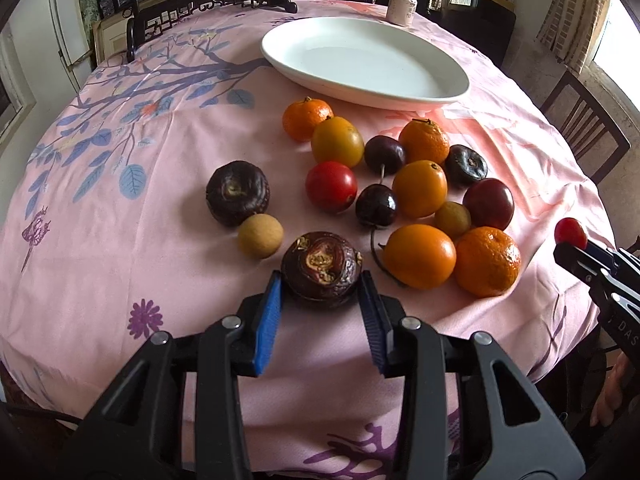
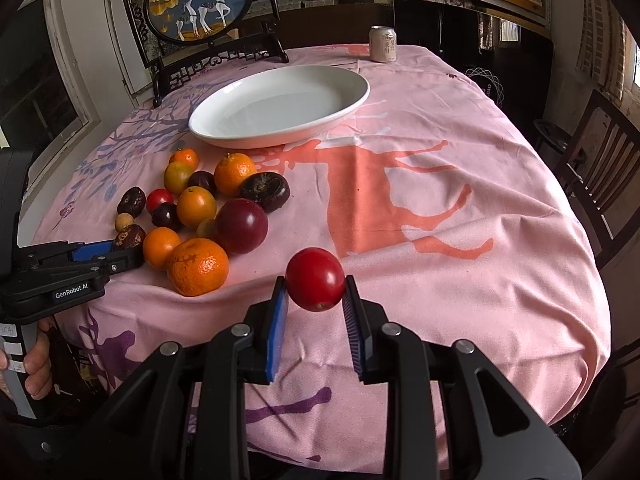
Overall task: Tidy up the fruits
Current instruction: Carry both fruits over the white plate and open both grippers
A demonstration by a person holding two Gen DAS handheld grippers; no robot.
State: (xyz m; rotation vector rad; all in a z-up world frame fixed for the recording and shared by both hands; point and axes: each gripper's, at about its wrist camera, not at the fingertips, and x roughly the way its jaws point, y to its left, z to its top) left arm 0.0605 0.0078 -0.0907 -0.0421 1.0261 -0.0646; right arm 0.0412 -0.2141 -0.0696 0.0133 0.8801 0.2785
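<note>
My left gripper [image 1: 321,282] is closed around a dark brown water chestnut [image 1: 320,270] that rests on the pink tablecloth at the near edge of the fruit pile. My right gripper [image 2: 315,288] is shut on a red cherry tomato [image 2: 315,278] and holds it above the cloth, right of the pile; it also shows in the left wrist view [image 1: 570,232]. The pile holds several oranges [image 1: 487,261], tomatoes [image 1: 331,186], cherries [image 1: 376,205], longans [image 1: 261,235] and chestnuts [image 1: 237,193]. An empty white oval plate [image 1: 440,92] lies behind the pile, also in the right wrist view [image 2: 224,136].
A drink can [image 2: 383,44] stands at the far table edge. A framed deer screen [image 2: 200,0] stands at the back left. Wooden chairs [image 2: 604,168] stand to the right. The cloth right of the pile [image 2: 480,220] is bare and wrinkled.
</note>
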